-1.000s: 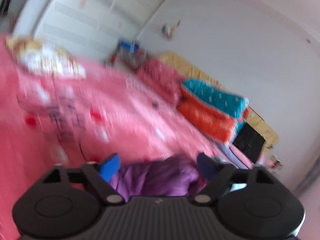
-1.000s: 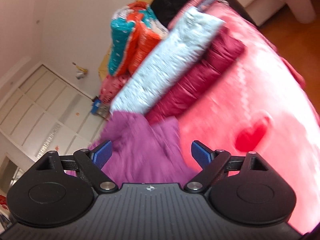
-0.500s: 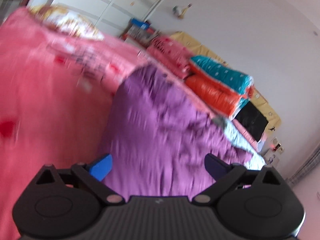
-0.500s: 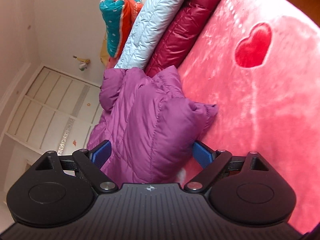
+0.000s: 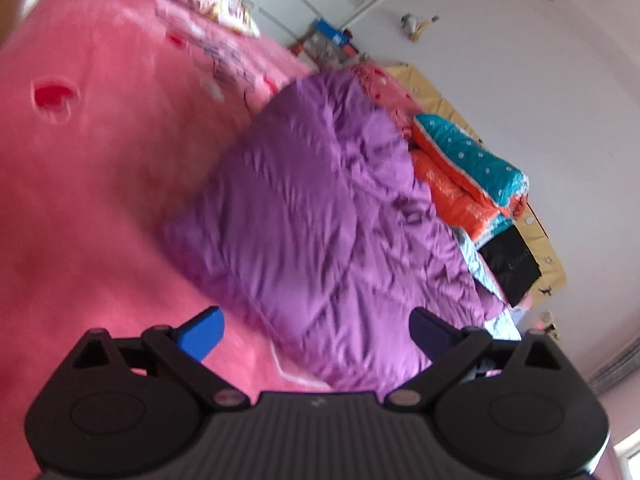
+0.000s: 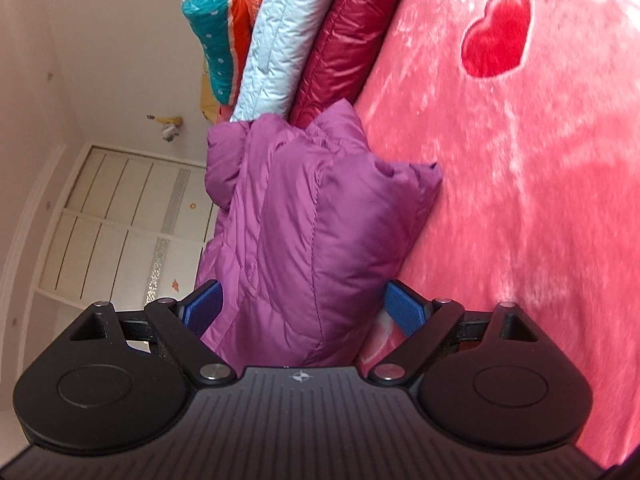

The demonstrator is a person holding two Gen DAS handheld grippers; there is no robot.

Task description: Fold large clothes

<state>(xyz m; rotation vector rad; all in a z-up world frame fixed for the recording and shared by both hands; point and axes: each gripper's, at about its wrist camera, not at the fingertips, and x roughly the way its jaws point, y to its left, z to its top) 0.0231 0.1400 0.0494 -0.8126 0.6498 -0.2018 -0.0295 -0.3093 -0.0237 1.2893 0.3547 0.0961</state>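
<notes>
A puffy purple quilted down jacket (image 5: 328,216) lies folded into a thick bundle on a bed covered by a fuzzy pink blanket (image 5: 92,200) patterned with red hearts (image 6: 496,32); in the left wrist view the bundle stretches away from the camera toward the wall, its near end lying between and just past the blue fingertips; the left gripper (image 5: 316,332) has its jaws spread wide, having just been opening, with the jacket's near edge between them and neither pad pressing on the fabric.

In the right wrist view the same jacket (image 6: 304,240) shows its stacked folded layers edge-on, filling the gap between the two blue pads; the right gripper (image 6: 302,306) has its jaws wide apart, the left pad lying against or just beside the fabric and the right pad a little clear of it, so nothing is clamped.

Beyond the purple bundle, along the wall side of the bed, lie a folded pale blue quilted jacket (image 6: 280,40) and a glossy maroon quilted jacket (image 6: 344,48), side by side and touching; past them sits a rolled orange and teal dotted quilt (image 5: 468,172); a flat black item (image 5: 510,264) rests near it on a yellow sheet; a white panelled wardrobe (image 6: 120,216) stands at the far end of the room.
</notes>
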